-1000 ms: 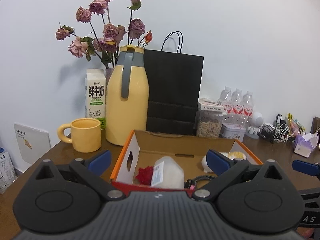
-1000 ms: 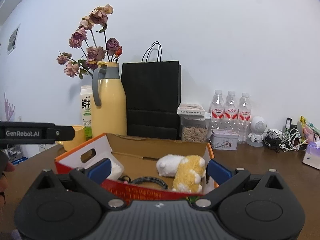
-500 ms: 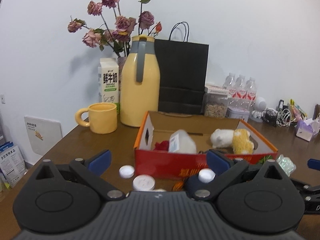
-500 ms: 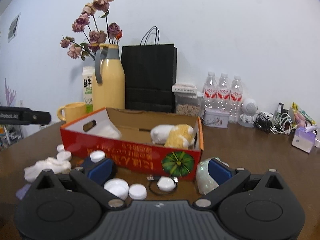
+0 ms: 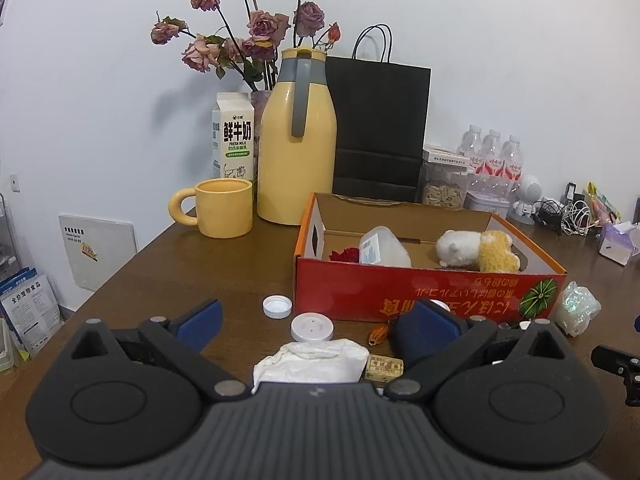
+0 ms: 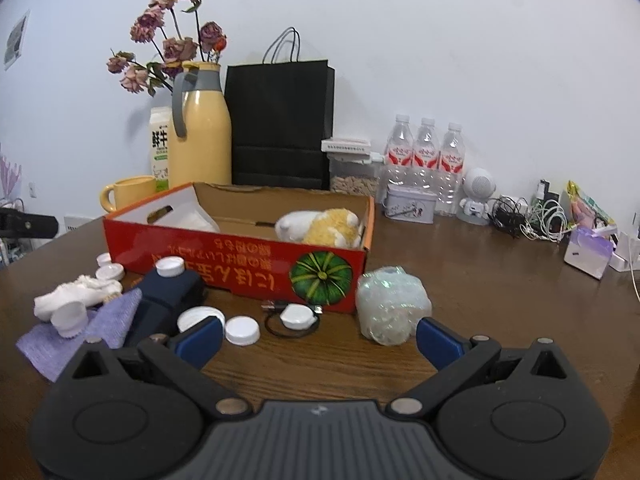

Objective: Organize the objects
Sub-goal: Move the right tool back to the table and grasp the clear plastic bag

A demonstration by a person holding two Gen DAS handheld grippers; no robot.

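Note:
An orange-red cardboard box (image 5: 420,292) (image 6: 240,264) sits mid-table, holding a plush hamster (image 5: 476,246) (image 6: 320,228), a clear plastic bottle (image 5: 382,248) and a red flower (image 5: 346,255). In front of it lie several white caps (image 5: 277,306) (image 6: 242,330), a white cloth (image 5: 312,362) (image 6: 76,300), a purple cloth (image 6: 80,330), a dark blue case (image 6: 166,300) and an iridescent wrap bundle (image 5: 578,308) (image 6: 390,304). My left gripper (image 5: 316,322) stands open above the white cloth. My right gripper (image 6: 318,338) stands open just short of the bundle. Neither holds anything.
At the back stand a yellow thermos jug (image 5: 296,140), a yellow mug (image 5: 222,208), a milk carton (image 5: 234,140), dried roses (image 5: 248,36), a black paper bag (image 5: 380,128), water bottles (image 6: 426,160), a tin (image 6: 410,208) and tangled cables (image 6: 532,220). The table's left edge (image 5: 112,280) drops off.
Both grippers have pulled back from over the box toward the table's front edge, so the caps, cloths and bundle in front of the box have come into view. Both stay open.

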